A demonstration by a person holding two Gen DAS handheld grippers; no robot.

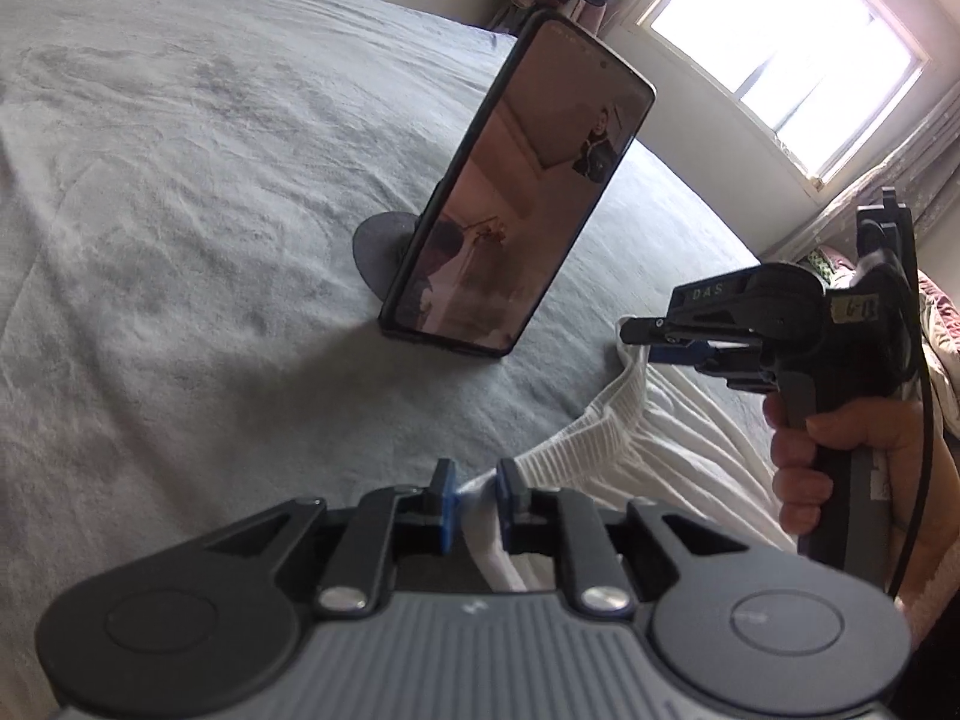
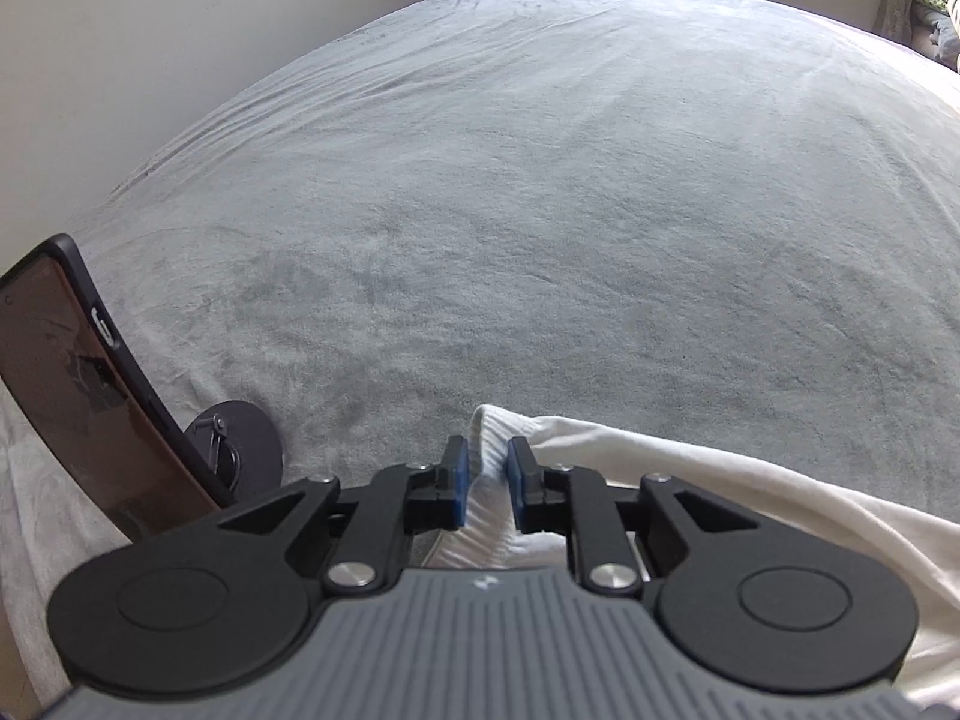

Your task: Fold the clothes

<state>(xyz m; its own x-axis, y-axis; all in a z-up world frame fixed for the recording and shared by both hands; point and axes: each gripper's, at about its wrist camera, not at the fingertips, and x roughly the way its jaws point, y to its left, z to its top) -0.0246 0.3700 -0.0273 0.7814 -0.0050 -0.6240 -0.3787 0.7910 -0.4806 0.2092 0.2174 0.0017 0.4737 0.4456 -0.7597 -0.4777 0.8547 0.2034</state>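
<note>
Left gripper, bottom centre of the left wrist view: blue pads pinch a bunched fold of the white garment, ribbed hem band visible between them. Right gripper, bottom centre of its own view, clamps the same ribbed edge at a second spot; in the left wrist view it appears at centre right, held by the person's hand, fingers closed on the cloth's raised corner. Garment lies in the lower right of both views, trailing over the near part of the grey bed cover; the hem is lifted and hangs slack between the two grips. Judgement: the two-point hold on one edge serves to spread and straighten that edge before laying it flat, so the fold proper is not yet made. A smartphone stands tilted on a round-based stand mid-frame, near the hem; likely a recording aid, and a snag risk if cloth swings forward. Window upper right.
</note>
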